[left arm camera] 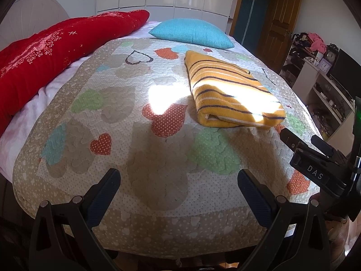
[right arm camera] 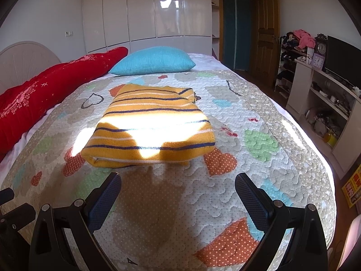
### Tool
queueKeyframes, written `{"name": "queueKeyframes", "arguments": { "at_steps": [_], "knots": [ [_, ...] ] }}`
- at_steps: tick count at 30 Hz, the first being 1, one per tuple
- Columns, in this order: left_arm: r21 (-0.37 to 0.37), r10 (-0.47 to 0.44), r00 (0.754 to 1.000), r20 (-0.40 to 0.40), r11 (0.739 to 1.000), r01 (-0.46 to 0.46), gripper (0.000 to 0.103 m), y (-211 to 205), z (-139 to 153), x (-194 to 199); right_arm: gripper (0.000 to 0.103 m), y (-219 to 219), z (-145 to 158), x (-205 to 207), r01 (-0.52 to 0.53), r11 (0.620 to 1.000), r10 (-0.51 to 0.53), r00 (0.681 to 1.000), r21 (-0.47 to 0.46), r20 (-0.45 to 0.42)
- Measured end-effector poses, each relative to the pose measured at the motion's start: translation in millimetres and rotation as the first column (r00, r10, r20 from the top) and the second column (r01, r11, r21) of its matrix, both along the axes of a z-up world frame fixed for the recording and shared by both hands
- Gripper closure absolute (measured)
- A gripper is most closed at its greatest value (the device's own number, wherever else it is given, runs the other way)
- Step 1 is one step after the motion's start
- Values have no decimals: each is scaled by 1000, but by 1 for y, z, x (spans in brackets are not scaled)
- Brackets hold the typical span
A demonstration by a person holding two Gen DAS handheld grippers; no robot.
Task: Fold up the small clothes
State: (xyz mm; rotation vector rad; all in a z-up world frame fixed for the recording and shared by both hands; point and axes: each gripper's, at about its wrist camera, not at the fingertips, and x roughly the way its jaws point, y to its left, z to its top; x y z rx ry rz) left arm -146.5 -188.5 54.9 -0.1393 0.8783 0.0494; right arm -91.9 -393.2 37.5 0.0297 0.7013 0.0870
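Observation:
A yellow garment with dark and white stripes (left arm camera: 232,92) lies folded into a thick rectangle on the quilted heart-patterned bedspread (left arm camera: 140,140); it also shows in the right wrist view (right arm camera: 151,126), partly in a patch of sunlight. My left gripper (left arm camera: 178,180) is open and empty, low near the bed's front edge, left of the garment. My right gripper (right arm camera: 178,185) is open and empty, just in front of the garment's folded near edge. The right gripper also shows at the right of the left wrist view (left arm camera: 311,155).
A red quilt (left arm camera: 56,52) lies along the bed's left side and a turquoise pillow (left arm camera: 191,32) at the far end. A shelf unit (right arm camera: 320,103) with clutter, a clock and a monitor stands right of the bed. White wardrobes (right arm camera: 149,11) and a wooden door (right arm camera: 266,36) stand behind.

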Motion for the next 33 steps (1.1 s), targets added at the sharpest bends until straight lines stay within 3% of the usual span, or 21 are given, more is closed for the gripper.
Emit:
{"name": "queueKeyframes", "arguments": {
  "at_steps": [33],
  "knots": [
    [-34, -23, 1000, -9, 999, 23, 0, -3, -7, 1, 1, -4, -13, 1, 18, 1000, -18, 999, 8, -41]
  ]
}}
